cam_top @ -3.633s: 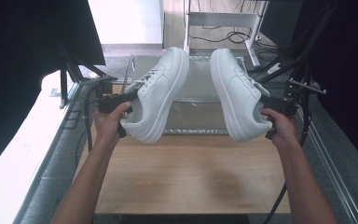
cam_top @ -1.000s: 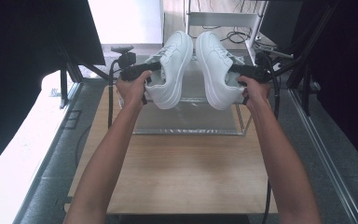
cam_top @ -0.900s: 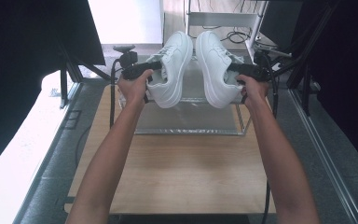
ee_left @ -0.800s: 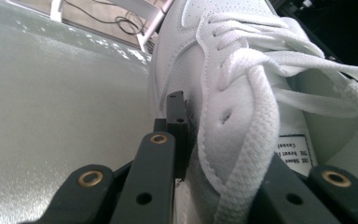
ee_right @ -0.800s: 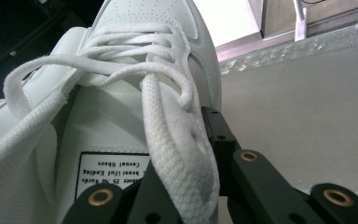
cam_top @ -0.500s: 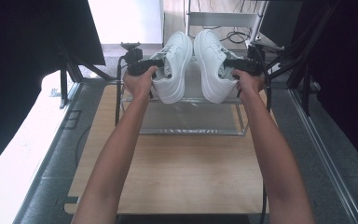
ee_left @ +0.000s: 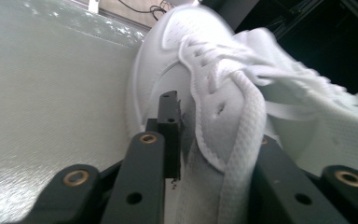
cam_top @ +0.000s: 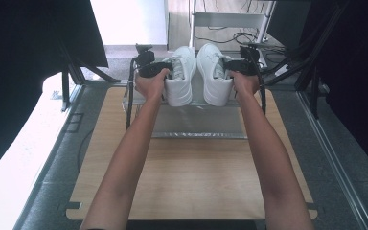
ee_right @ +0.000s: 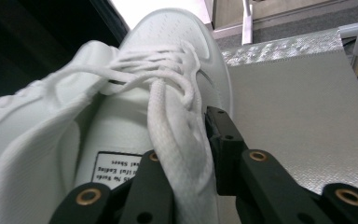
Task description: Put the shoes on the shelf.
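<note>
Pale wood covers the tabletop (cam_top: 191, 177), and at its far end sits a silvery, woven-textured tray (cam_top: 199, 127) where the work is coming to rest. Compared with a few seconds back, when the two white lace-up leather sneakers were held apart and tilted above the middle of the tabletop, both now sit side by side at the tray's far end, toes pointing away from the person.

On the left, the left gripper (cam_top: 159, 72) has its fingers astride the outer side wall of the left white sneaker (cam_top: 180, 74). The left gripper view shows one finger (ee_left: 168, 126) outside the shoe, a visible gap between it and the leather, with the padded collar and lace lying between the fingers. These fingers have just been opening; the hold looks narrow but slackening, not a firm clamp.

On the right, the right gripper (cam_top: 235, 67) mirrors this on the right white sneaker (cam_top: 214, 72). Its outer finger (ee_right: 223, 140) stands just beside the shoe's side wall, the collar and size label lying inside the fingers. These too have just been opening.

I judge the placing done: both shoes appear to rest on the tray as a pair, nearly touching. What remains is to widen the fingers fully and draw back without snagging a lace.
</note>
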Tool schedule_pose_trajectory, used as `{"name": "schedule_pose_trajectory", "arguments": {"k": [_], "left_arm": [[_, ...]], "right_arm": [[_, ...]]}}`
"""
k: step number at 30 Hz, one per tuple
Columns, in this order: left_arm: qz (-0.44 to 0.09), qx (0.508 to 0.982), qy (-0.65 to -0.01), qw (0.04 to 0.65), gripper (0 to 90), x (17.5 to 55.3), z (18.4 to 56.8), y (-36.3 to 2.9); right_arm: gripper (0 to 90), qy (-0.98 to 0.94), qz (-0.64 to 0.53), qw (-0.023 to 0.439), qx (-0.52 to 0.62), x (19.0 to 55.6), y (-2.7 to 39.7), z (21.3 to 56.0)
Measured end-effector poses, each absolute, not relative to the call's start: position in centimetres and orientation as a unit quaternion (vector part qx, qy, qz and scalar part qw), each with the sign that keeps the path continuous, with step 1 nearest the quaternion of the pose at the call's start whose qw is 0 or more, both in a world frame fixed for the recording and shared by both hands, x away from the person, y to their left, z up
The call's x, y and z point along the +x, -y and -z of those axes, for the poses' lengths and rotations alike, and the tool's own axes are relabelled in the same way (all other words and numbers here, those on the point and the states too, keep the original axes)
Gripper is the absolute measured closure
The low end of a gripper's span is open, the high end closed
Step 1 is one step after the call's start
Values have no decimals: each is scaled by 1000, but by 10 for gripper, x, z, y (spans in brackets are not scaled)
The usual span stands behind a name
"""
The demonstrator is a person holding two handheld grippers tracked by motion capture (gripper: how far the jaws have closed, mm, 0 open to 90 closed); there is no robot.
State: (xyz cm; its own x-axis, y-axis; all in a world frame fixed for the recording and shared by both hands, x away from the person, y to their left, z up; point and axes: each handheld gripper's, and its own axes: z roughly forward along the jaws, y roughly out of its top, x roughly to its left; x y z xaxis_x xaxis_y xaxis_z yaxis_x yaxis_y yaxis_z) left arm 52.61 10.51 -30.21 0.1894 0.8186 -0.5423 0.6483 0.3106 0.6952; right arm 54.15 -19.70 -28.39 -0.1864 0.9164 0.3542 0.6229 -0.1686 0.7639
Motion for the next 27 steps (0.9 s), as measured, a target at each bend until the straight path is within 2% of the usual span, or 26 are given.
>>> {"name": "schedule_pose_trajectory", "arguments": {"k": [7, 12, 16, 19, 21, 23, 27], "left_arm": [[-87, 596, -617, 506, 652, 527, 300, -94], [-58, 582, -608, 537, 529, 525, 300, -100], [-62, 577, -583, 568, 517, 514, 288, -108], [-81, 590, -558, 579, 513, 501, 274, -116], [-104, 598, -541, 582, 537, 488, 266, -125], [-118, 610, -528, 579, 588, 475, 264, -135], [-111, 632, -516, 567, 742, 459, 273, -146]], "right_arm": [[703, -637, -440, 173, 609, 543, 185, 284], [522, -645, -451, 168, 594, 540, 188, 281], [447, -647, -463, 226, 562, 525, 190, 267], [447, -649, -480, 245, 538, 511, 197, 256], [485, -651, -485, 259, 523, 499, 205, 250], [542, -654, -493, 257, 513, 488, 213, 248], [654, -668, -488, 247, 505, 470, 229, 258]]}}
